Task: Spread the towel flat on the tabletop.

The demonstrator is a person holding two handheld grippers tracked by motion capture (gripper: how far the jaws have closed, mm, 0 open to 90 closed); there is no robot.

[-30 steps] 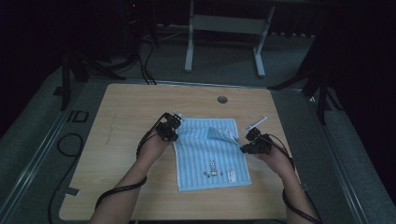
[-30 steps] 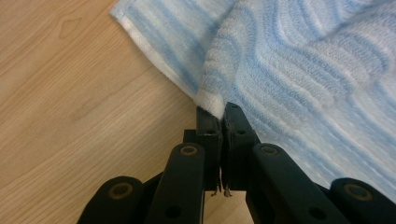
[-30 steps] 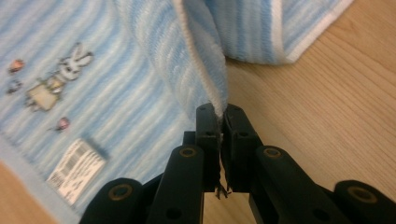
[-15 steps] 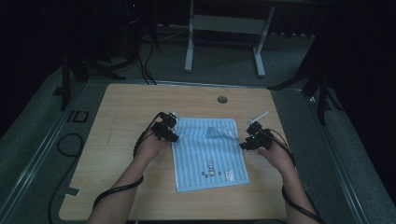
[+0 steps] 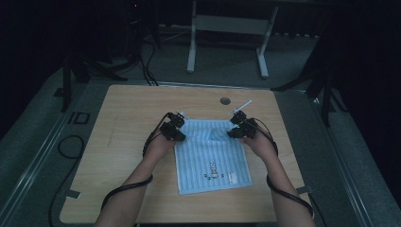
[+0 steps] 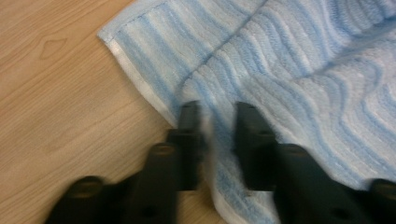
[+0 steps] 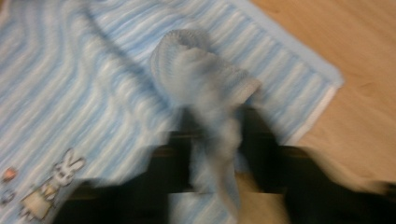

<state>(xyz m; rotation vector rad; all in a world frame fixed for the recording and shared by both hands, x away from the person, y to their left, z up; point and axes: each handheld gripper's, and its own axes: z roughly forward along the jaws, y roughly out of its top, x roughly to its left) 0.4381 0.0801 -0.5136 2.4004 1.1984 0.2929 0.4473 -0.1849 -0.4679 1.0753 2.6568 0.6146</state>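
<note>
Blue-and-white striped towel (image 5: 213,156) spread on the wooden tabletop (image 5: 123,123), long side running away from the person, small bunny print (image 5: 213,168) near the close end. Far edge of towel rumpled, with a raised fold between the two hands.

Left hand-held gripper (image 5: 174,134) at the far left corner of the towel. In the left gripper view (image 6: 215,126), jaws nearly together, having just been closing, with the towel's hemmed edge pinched between them; corner of the cloth lying flat on the wood just beyond.

Right hand-held gripper (image 5: 239,131) at the far right corner. In the right gripper view (image 7: 219,126), blurred, jaws likewise just been closing and now narrow, clamped on a bunched-up wad of towel standing up between them; hem and bare wood to the right, bunny print at lower left.

Round dark hole (image 5: 225,100) in the tabletop beyond the towel, well apart from it. Cables (image 5: 137,184) trailing along both forearms.
</note>
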